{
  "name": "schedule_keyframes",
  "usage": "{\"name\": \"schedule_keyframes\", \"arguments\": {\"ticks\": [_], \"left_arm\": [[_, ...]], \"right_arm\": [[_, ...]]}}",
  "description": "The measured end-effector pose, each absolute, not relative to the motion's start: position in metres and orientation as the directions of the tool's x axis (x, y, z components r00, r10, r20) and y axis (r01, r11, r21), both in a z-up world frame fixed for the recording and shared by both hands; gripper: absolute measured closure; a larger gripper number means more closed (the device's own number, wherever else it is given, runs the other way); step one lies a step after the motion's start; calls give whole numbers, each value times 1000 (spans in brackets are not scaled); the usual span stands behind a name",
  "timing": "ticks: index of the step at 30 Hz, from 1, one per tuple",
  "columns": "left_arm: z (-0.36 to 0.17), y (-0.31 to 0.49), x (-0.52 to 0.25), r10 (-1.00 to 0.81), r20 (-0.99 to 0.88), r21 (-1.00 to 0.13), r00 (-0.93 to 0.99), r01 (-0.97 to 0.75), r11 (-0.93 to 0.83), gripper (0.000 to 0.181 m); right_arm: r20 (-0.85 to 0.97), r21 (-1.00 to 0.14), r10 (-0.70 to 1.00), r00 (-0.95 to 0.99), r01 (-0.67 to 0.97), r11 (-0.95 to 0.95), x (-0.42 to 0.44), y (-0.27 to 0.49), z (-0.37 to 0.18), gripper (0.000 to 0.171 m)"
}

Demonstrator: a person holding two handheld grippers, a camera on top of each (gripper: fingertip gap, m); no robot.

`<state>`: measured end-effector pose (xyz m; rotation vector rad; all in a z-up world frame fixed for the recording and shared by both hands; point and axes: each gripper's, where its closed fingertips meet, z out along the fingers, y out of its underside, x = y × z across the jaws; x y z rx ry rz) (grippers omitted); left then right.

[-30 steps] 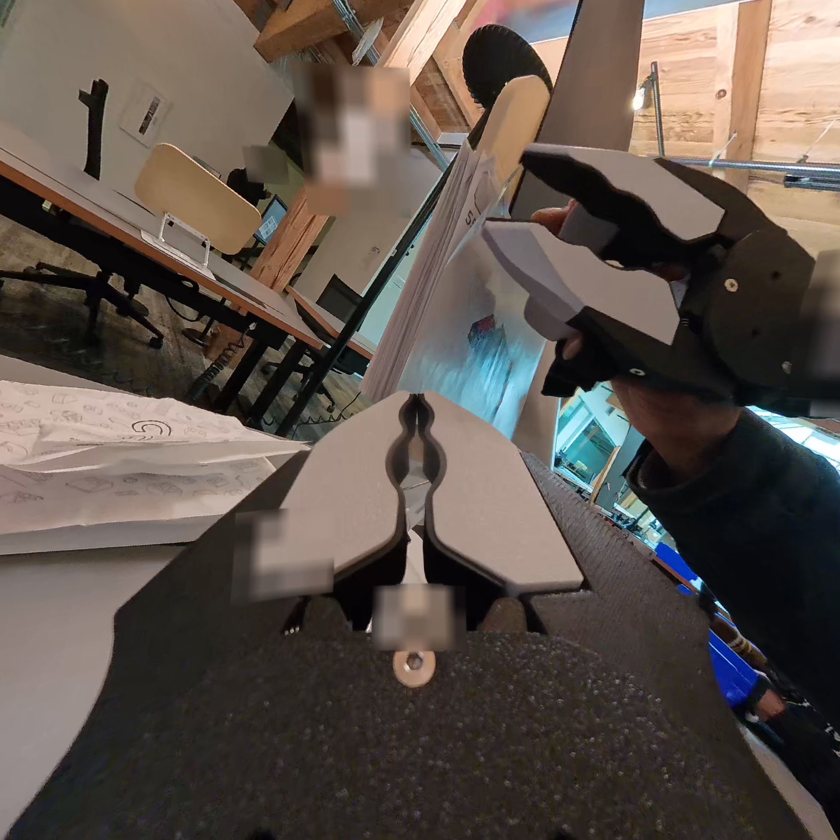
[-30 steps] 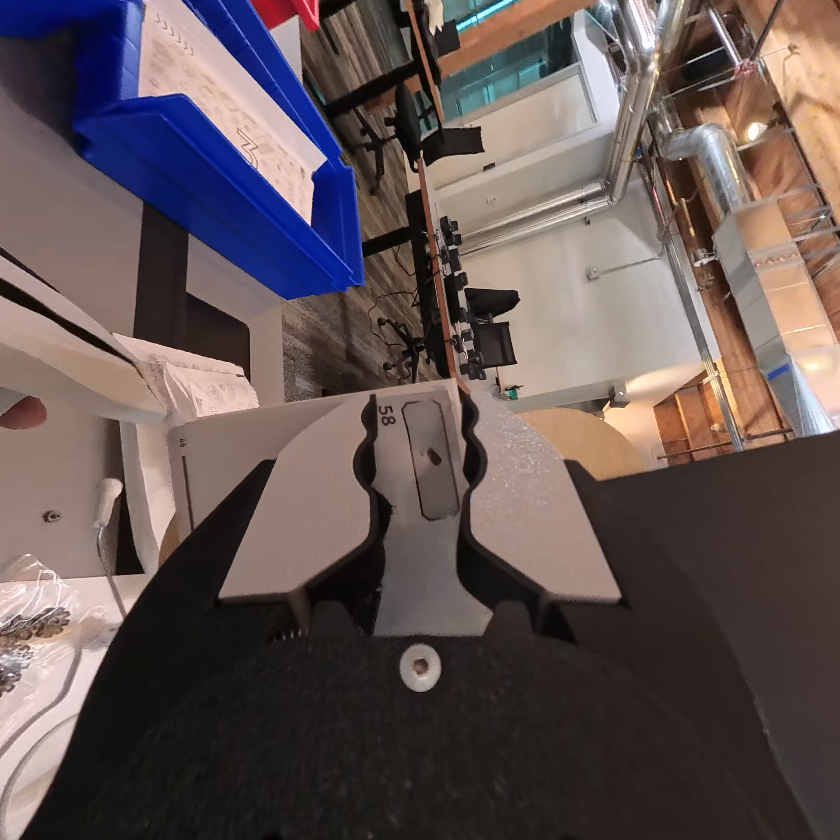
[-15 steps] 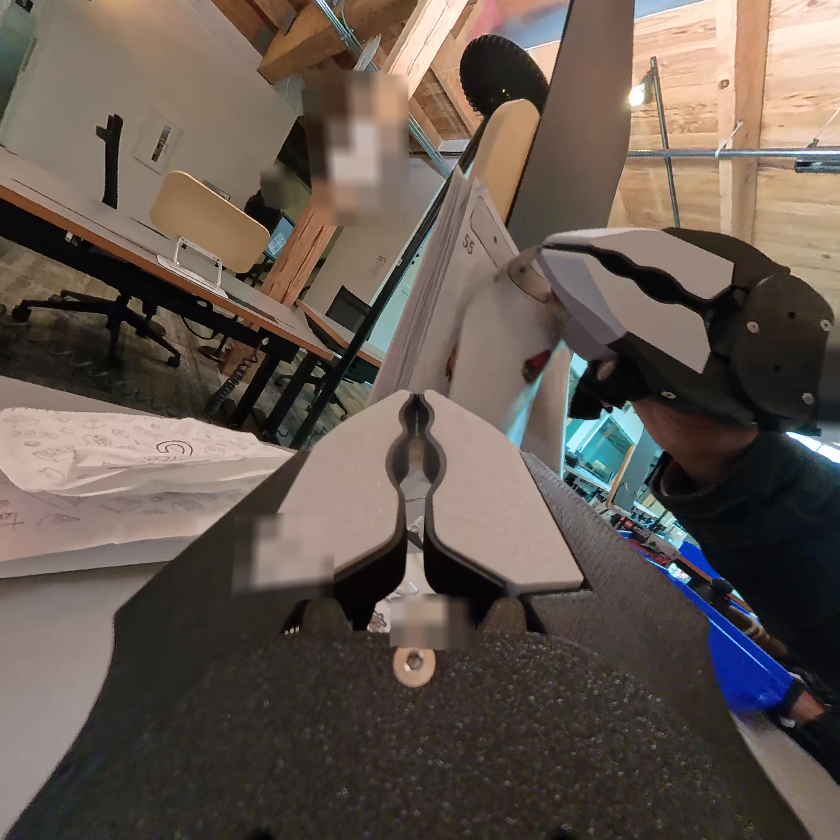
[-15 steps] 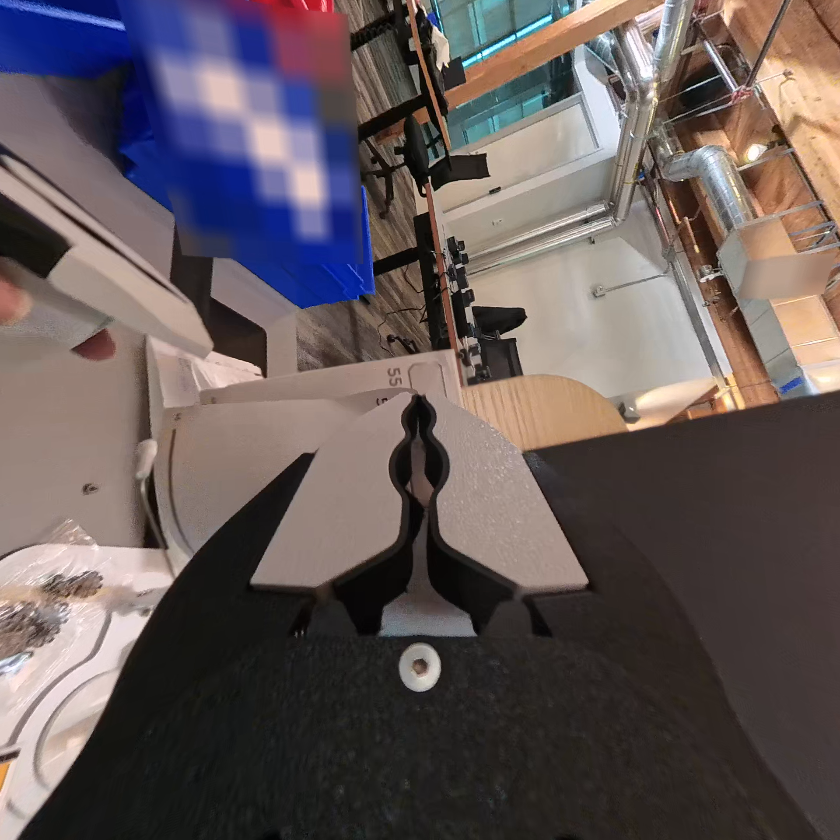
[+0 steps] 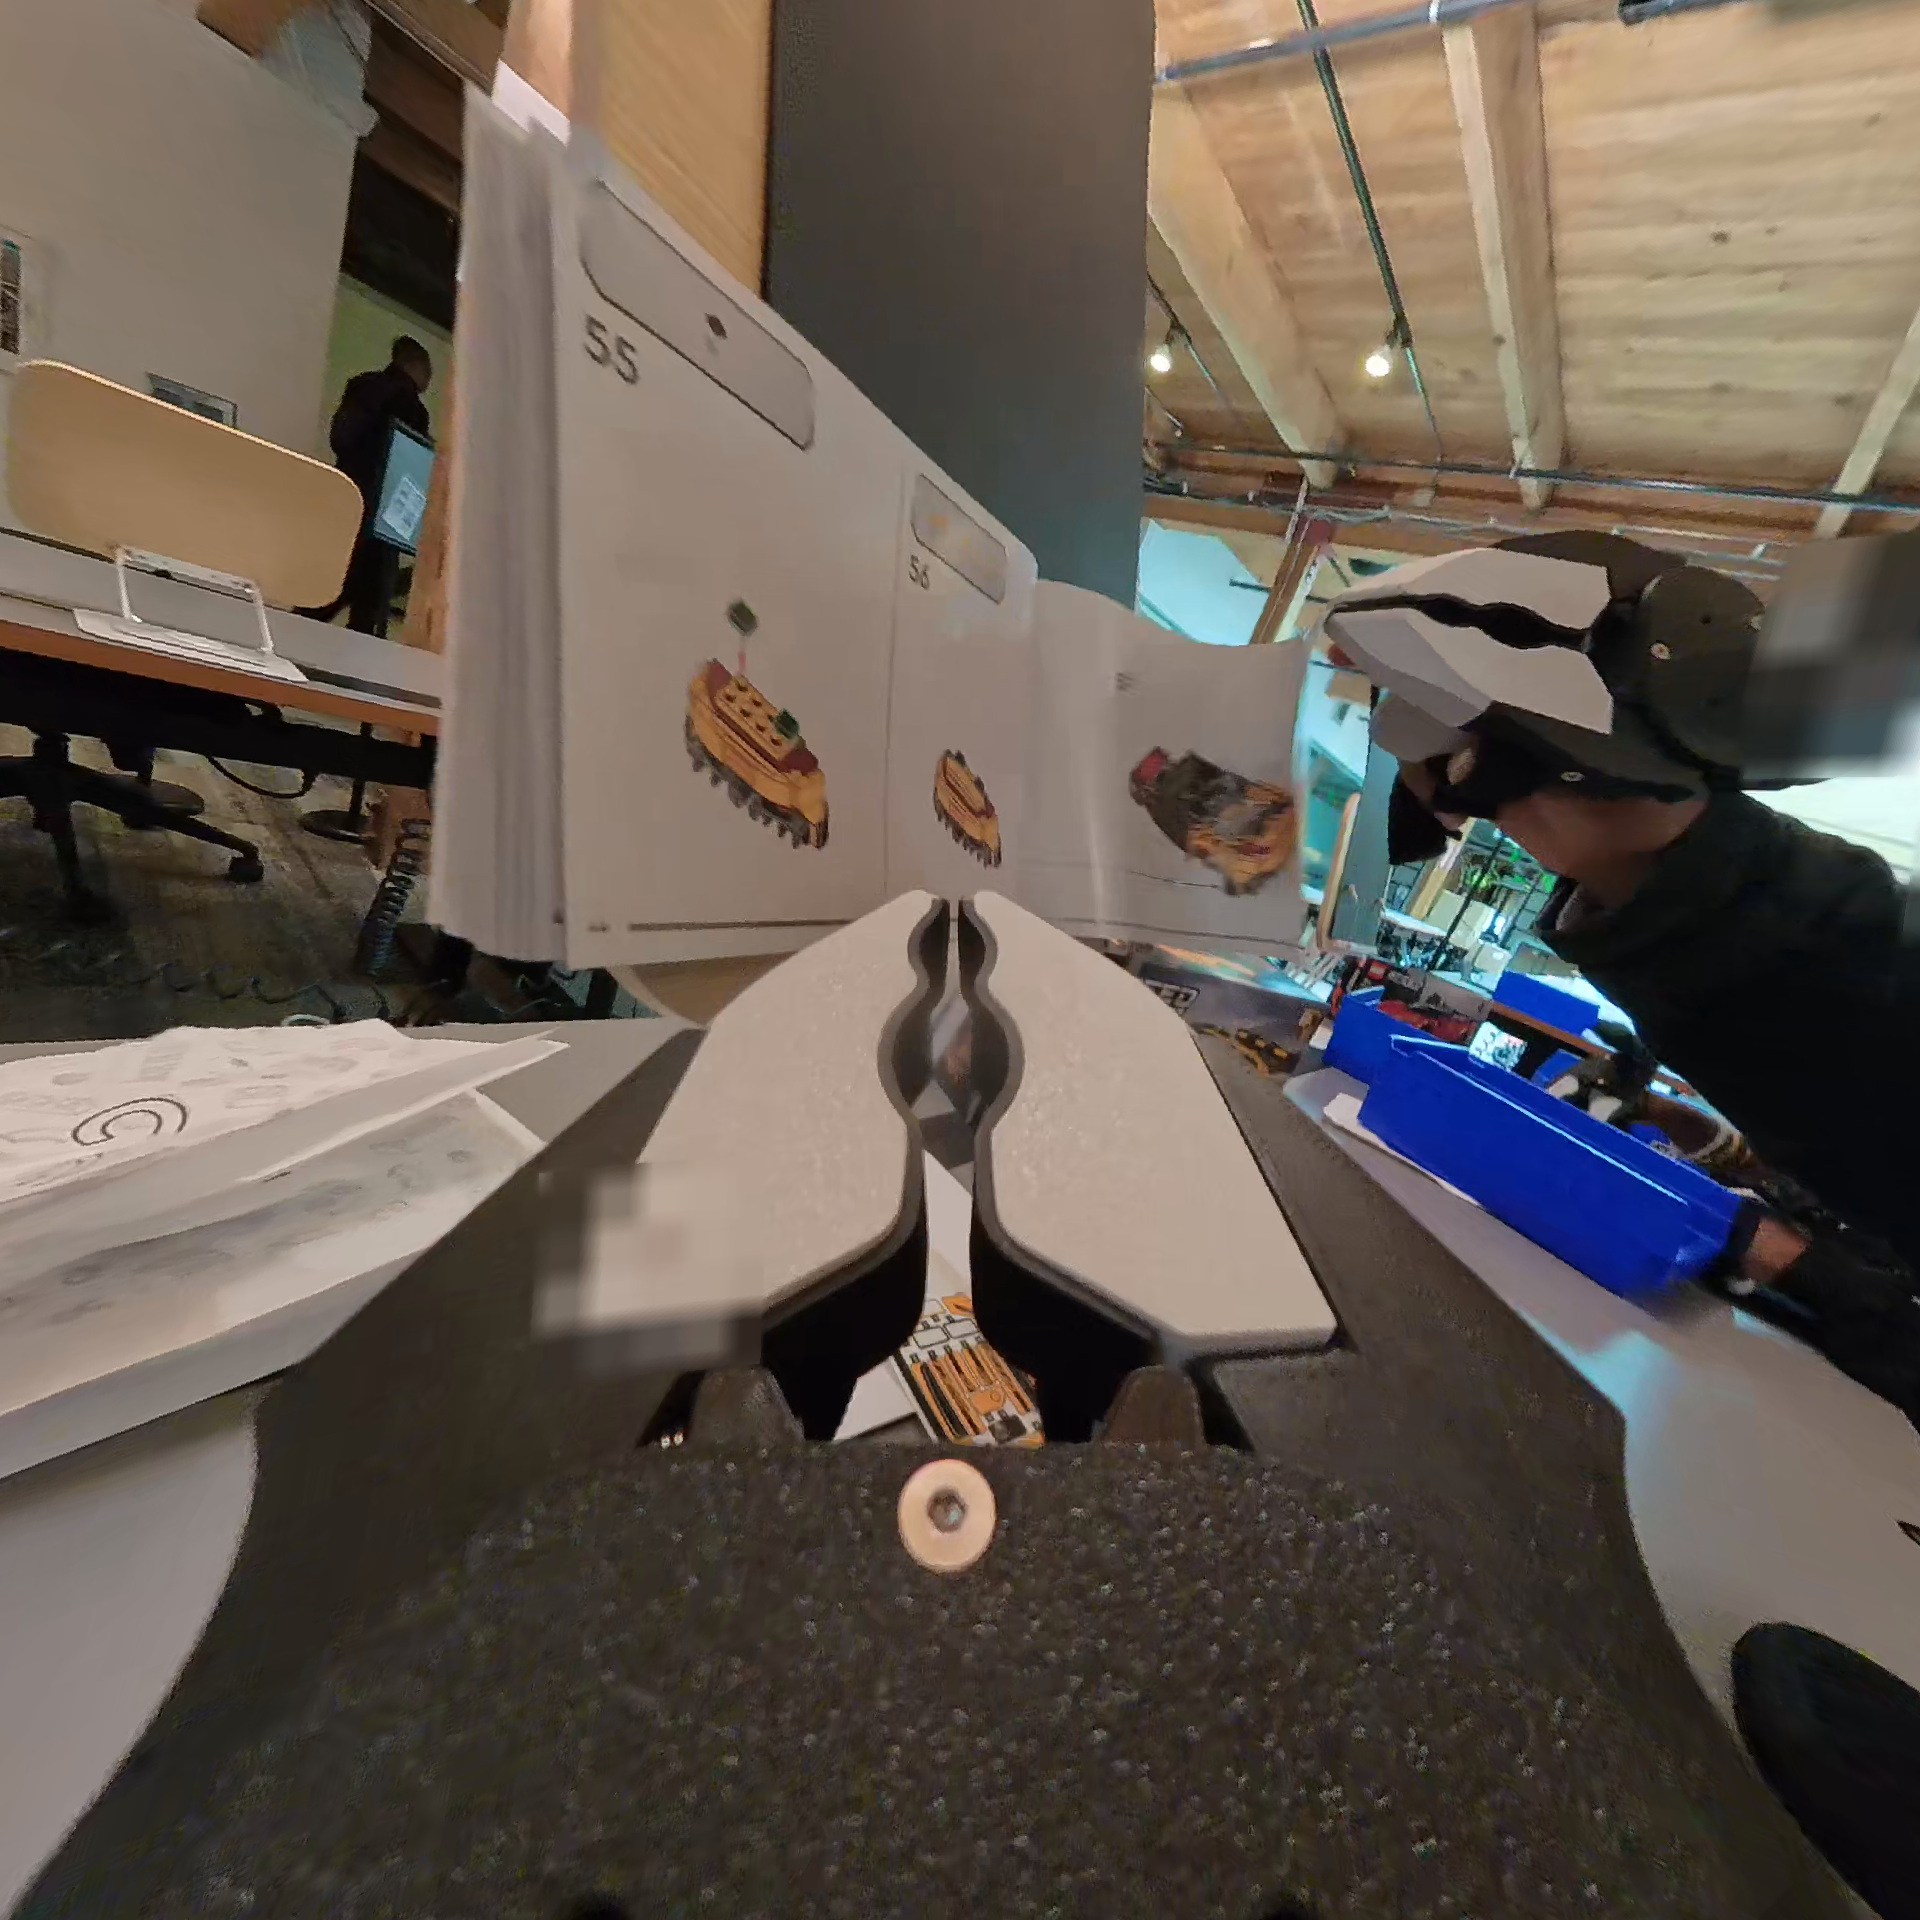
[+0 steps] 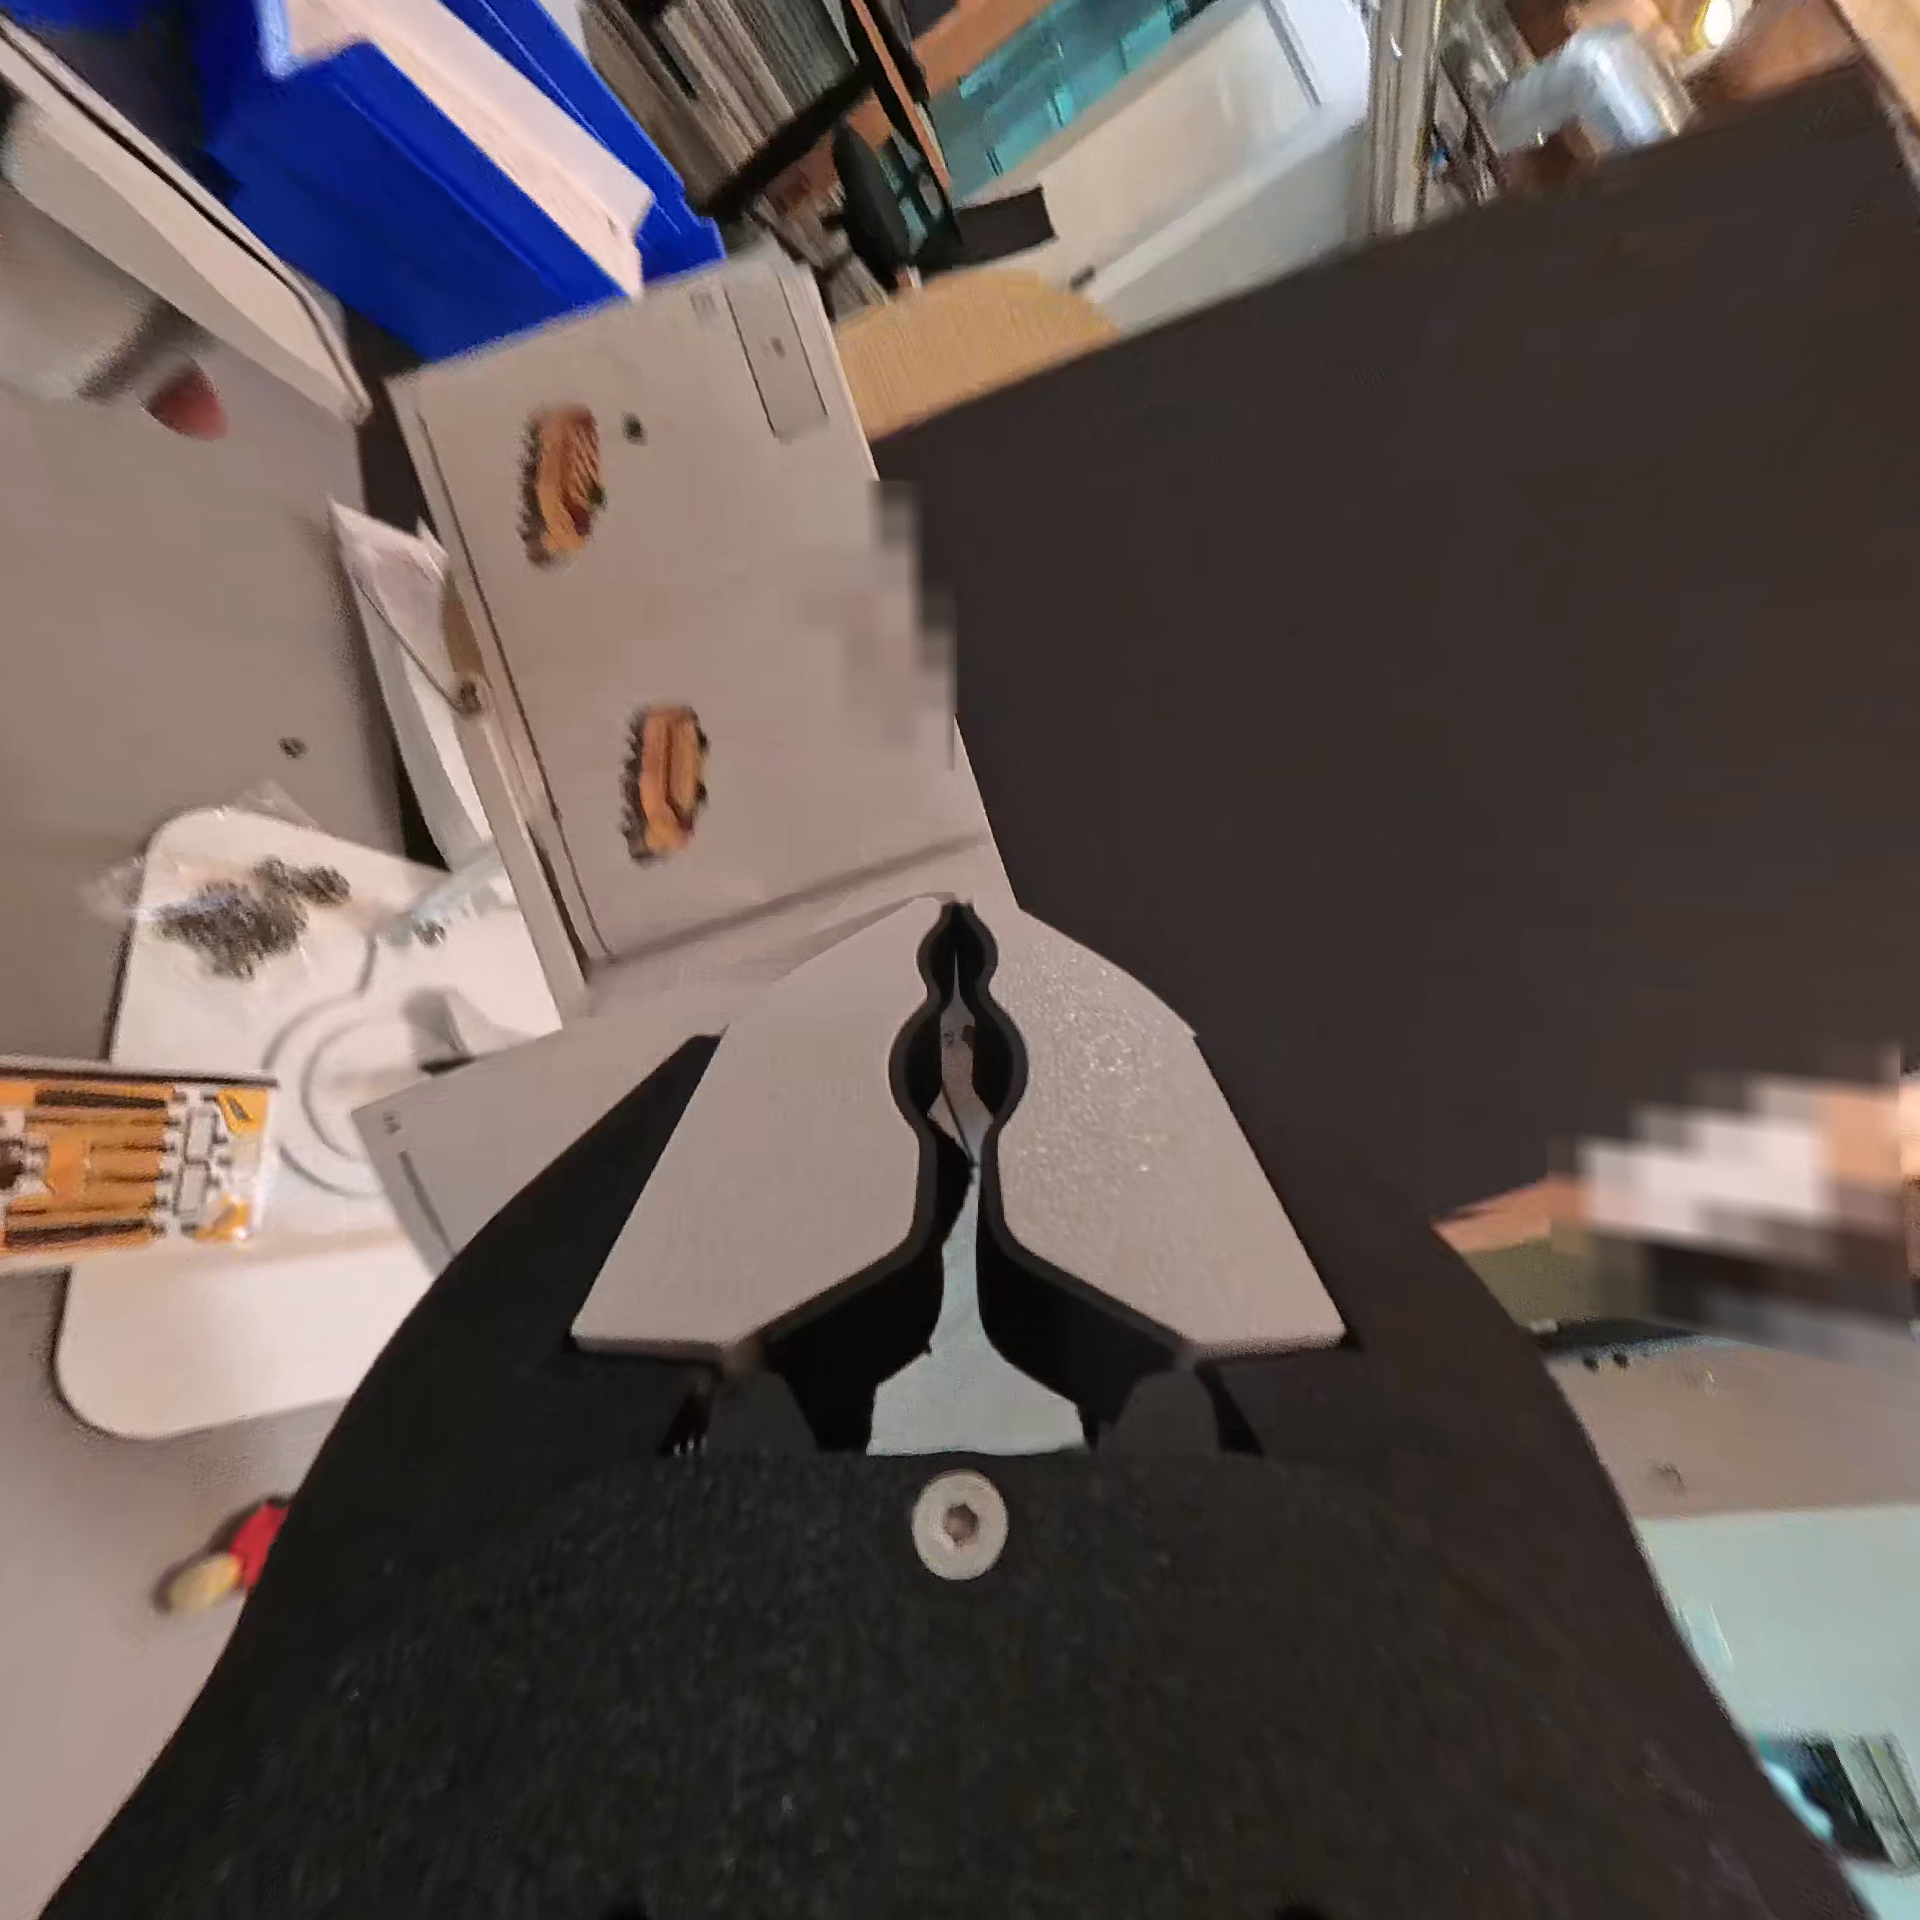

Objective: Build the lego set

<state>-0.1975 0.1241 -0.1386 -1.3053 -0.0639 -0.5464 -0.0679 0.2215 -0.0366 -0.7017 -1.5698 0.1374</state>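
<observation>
The white instruction booklet (image 5: pixel 727 623) stands upright and open, showing pictures of a yellow model. My left gripper (image 5: pixel 954 914) is shut at the booklet's lower edge near the spine and seems to hold it up. My right gripper (image 5: pixel 1455 665) is shut on the edge of a loose, curved page (image 5: pixel 1195 790) to the right of the spine. In the right wrist view, white paper sits between the closed jaws of my right gripper (image 6: pixel 961 914), and the open booklet (image 6: pixel 707 644) lies just beyond.
A white paper bag (image 5: pixel 208 1143) lies to the left. An orange sticker sheet (image 6: pixel 125 1164) and a plastic bag of dark parts (image 6: pixel 249 914) rest on a white tray (image 6: pixel 208 1351). Blue bins (image 5: pixel 1538 1143) stand to the right. A dark panel (image 6: pixel 1455 727) rises behind.
My right gripper closed on a page and pulled it away to the right. The booklet has swung open, so its pages now face the left wrist camera.
</observation>
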Motion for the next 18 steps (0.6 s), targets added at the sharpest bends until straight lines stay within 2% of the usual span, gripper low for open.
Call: {"name": "schedule_keyframes", "arguments": {"ticks": [8,18], "left_arm": [[-151,129,-191,-350,349,-905,869,409,114,180],[-162,133,-187,-344,346,-915,873,395,82,180]], "right_arm": [[818,-554,551,165,483,678,-19,307,-60,169],[783,-614,544,302,515,598,19,342,-61,166]]}}
